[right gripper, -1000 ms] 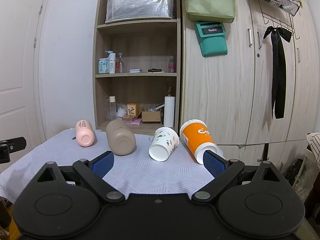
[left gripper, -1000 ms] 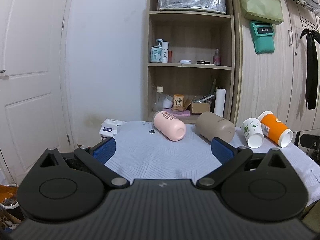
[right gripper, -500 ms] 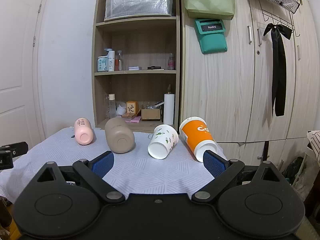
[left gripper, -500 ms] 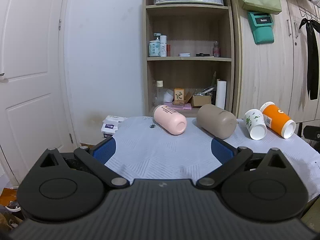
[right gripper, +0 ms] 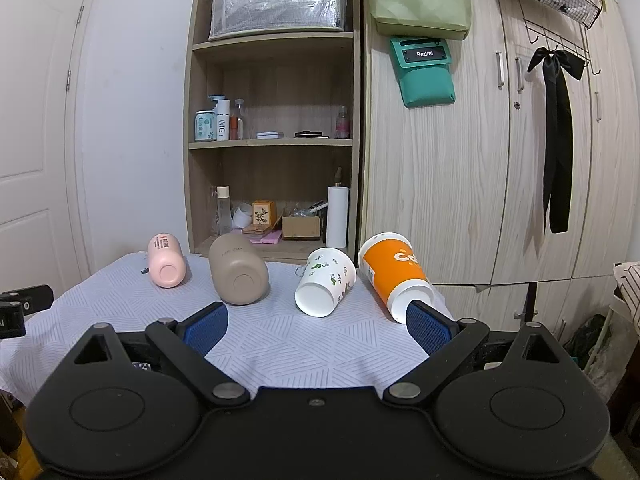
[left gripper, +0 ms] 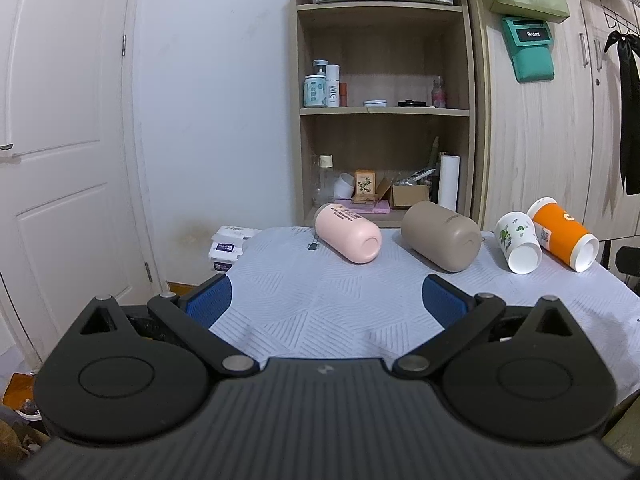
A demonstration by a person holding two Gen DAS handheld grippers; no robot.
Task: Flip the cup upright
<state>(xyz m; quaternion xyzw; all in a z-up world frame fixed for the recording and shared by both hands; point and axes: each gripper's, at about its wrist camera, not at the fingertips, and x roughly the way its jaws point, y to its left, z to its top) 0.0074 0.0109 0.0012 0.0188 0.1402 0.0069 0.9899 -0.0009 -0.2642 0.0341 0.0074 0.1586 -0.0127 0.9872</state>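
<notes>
Several cups lie on their sides in a row on the white-clothed table [left gripper: 320, 300]: a pink cup [left gripper: 347, 233], a tan cup [left gripper: 440, 235], a white leaf-print paper cup [left gripper: 518, 241] and an orange paper cup [left gripper: 564, 235]. They also show in the right wrist view: pink [right gripper: 166, 261], tan [right gripper: 237, 269], white [right gripper: 325, 281], orange [right gripper: 394, 274]. My left gripper [left gripper: 326, 302] is open and empty, short of the pink and tan cups. My right gripper [right gripper: 316, 328] is open and empty, in front of the white cup; its right fingertip overlaps the orange cup's bottom.
A wooden shelf unit [right gripper: 272, 140] with bottles and boxes stands behind the table, with wardrobe doors [right gripper: 500, 160] to its right. A white door [left gripper: 60, 140] is at the left. Small packets [left gripper: 228, 242] lie at the table's far left corner.
Both grippers have moved a little closer to the table and cups; the view has levelled. The cups have not moved. Both stay open.
</notes>
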